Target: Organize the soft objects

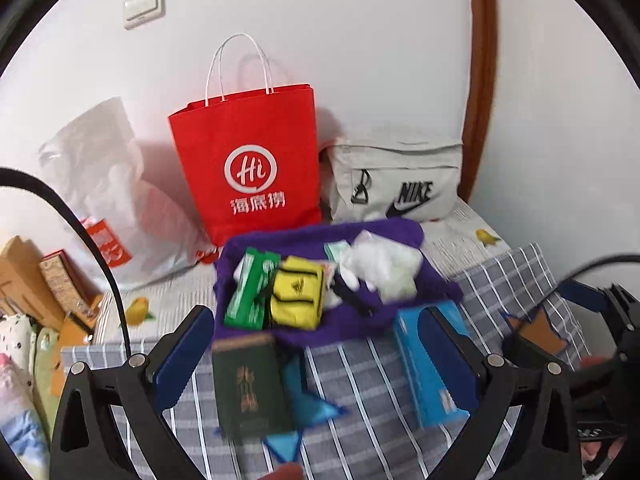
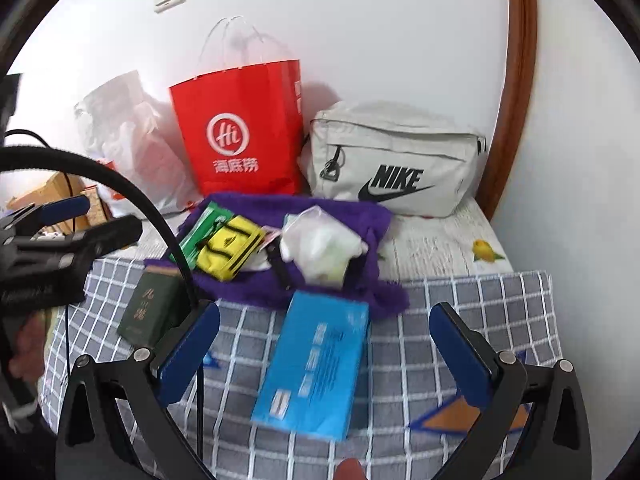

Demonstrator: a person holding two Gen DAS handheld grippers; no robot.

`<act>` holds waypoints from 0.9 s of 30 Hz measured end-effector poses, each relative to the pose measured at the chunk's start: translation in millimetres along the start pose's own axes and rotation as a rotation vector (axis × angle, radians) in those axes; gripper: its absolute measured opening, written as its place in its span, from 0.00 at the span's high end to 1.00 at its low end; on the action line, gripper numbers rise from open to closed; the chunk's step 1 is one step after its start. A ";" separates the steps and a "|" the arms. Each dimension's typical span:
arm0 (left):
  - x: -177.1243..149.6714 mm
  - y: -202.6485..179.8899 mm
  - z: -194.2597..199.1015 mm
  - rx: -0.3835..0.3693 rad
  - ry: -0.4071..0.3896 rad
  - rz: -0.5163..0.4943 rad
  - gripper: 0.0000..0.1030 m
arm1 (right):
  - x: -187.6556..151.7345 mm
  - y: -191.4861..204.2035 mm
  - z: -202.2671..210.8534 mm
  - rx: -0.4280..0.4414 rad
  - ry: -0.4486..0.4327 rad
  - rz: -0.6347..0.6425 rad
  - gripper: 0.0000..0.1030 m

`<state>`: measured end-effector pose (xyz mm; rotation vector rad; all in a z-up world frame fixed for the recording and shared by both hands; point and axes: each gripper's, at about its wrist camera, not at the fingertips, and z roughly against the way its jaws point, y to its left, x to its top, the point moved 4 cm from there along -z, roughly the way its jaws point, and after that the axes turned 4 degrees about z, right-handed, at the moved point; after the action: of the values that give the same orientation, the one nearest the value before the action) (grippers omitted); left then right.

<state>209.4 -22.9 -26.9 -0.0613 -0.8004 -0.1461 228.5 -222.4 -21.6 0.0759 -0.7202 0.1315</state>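
Centre frame, on checked cloth: soft goods, both grippers spread, empty.
Left gripper [image 1: 320, 344] above green pack [image 1: 250, 388]; purple towel [image 2: 376, 216], limp, light, pinch an edge; blue tissue pack [image 2: 316, 364], squashy, under right gripper [image 2: 324, 340].

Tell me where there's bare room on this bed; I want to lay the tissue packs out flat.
Free patches: the checked cloth right of the blue pack, up to the purple towel's corner, and the lemon-print sheet below the Nike bag. Crowded: the towel itself, piled with pouches, and the strip between the dark green pack and blue pack.
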 end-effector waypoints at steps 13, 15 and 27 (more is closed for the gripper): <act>-58.2 -16.4 95.7 -0.010 -0.007 0.145 0.00 | -41.1 23.0 82.1 0.070 -0.032 0.015 0.00; -65.2 -9.3 106.4 0.005 -0.019 0.163 0.00 | -46.1 22.2 89.8 0.058 -0.037 0.008 0.00; -89.0 7.6 132.9 0.091 -0.028 0.133 0.00 | -61.6 32.7 119.5 0.046 -0.061 0.002 0.00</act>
<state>55.0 8.8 1.5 -0.0311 -0.8275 0.0173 100.0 -209.5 28.0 0.1238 -0.7778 0.1481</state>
